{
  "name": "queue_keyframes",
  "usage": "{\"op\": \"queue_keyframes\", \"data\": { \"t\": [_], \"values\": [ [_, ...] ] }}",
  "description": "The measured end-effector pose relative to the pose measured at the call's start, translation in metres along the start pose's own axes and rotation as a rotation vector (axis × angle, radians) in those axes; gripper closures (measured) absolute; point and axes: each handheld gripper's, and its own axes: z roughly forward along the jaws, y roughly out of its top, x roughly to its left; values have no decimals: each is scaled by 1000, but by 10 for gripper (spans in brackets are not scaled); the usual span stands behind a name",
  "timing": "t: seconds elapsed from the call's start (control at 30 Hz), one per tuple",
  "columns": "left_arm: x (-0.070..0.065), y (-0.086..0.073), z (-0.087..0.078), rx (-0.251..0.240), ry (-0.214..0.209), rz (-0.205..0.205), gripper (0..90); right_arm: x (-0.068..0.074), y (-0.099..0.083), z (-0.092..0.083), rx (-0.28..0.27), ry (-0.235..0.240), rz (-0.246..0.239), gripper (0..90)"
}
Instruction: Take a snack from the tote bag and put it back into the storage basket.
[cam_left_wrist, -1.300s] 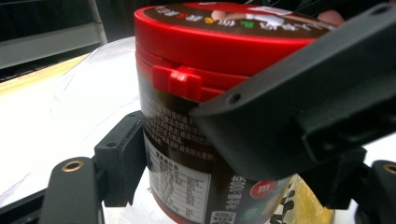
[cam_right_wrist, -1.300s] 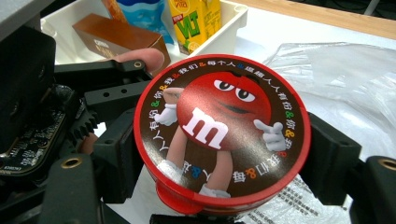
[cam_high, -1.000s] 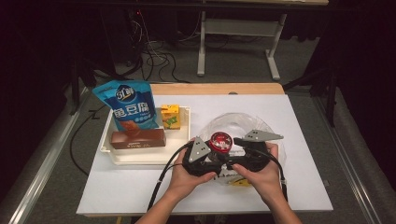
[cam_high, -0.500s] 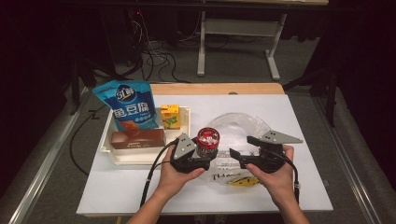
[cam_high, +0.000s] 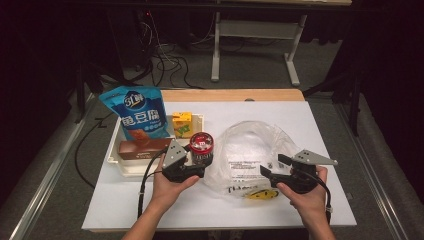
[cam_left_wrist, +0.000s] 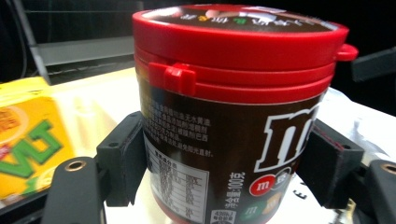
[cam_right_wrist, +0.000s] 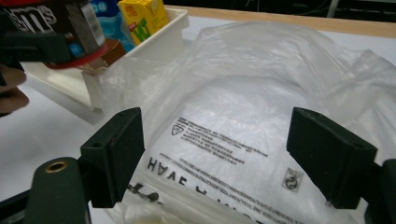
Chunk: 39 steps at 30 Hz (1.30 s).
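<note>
A brown M&M's jar (cam_high: 202, 148) with a red lid is upright between the jaws of my left gripper (cam_high: 199, 159), which is shut on its lower body. In the left gripper view both pads press the jar (cam_left_wrist: 233, 116) at its sides. The jar hangs between the white tray (cam_high: 116, 161) and the clear plastic bag (cam_high: 250, 150). My right gripper (cam_high: 271, 168) is open over the bag's near right part. In the right gripper view its jaws (cam_right_wrist: 224, 154) stand wide apart with only the printed bag (cam_right_wrist: 243, 116) behind them, and the jar (cam_right_wrist: 51, 21) is at the top left.
The tray holds a blue snack bag (cam_high: 137, 115), a yellow juice box (cam_high: 182, 123) and a brown box (cam_high: 142, 148). A small yellow item (cam_high: 262, 194) lies in the bag's near end. The white mat (cam_high: 125, 205) covers the table.
Both grippers were together at the jar over the bag. The left gripper has carried the jar left toward the tray, and the right gripper has drawn away to the right.
</note>
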Motion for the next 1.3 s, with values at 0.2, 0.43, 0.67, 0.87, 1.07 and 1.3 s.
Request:
{"op": "queue_keyframes", "data": {
  "t": [0.2, 0.43, 0.67, 0.87, 1.07, 1.3],
  "values": [
    [18, -2, -9, -21, 31, -30, 260, -8, -13, -4, 3, -26, 22, 205],
    [38, -12, -17, -4, 66, -61, 260, -9, -18, -3, 11, -35, 31, 210],
    [49, -30, -12, 41, 75, -70, 260, -10, -21, -2, 18, -34, 28, 212],
    [56, -40, -11, 66, 82, -82, 260, -11, -23, -2, 21, -36, 34, 215],
    [57, -52, -12, 117, 83, -75, 260, -12, -25, 0, 26, -41, 42, 219],
    [58, -62, -7, 184, 68, -95, 260, -14, -27, -1, 33, -55, 30, 221]
  ]
}}
